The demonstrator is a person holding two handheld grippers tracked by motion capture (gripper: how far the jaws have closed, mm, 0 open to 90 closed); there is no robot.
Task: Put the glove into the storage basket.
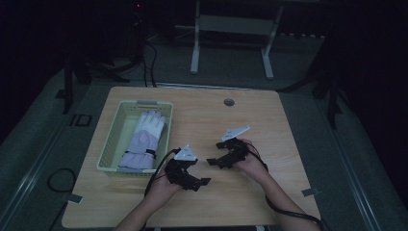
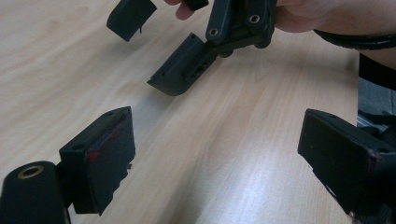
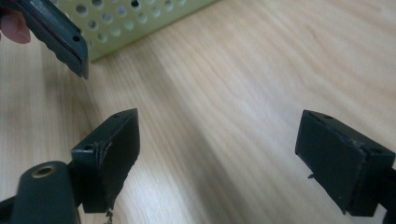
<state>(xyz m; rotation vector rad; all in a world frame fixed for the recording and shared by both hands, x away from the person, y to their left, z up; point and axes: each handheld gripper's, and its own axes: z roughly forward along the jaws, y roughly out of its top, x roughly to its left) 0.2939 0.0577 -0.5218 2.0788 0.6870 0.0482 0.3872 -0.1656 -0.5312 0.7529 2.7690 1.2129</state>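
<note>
While both held low over the tabletop [image 1: 250, 120], left claw [image 1: 195, 183] and right claw [image 1: 216, 161] gape wide, nothing between jaws, tips near each other. Both sit just right of the basket [image 1: 113, 139]. Glove [image 1: 144, 139] lies inside basket, fingers toward its far end.

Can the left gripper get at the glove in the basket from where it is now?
Probably yes. The left gripper is open over bare table beside the basket, and the glove lies uncovered in it, above the near wall. Nothing stands between them; the gripper would only need to turn toward it.
</note>
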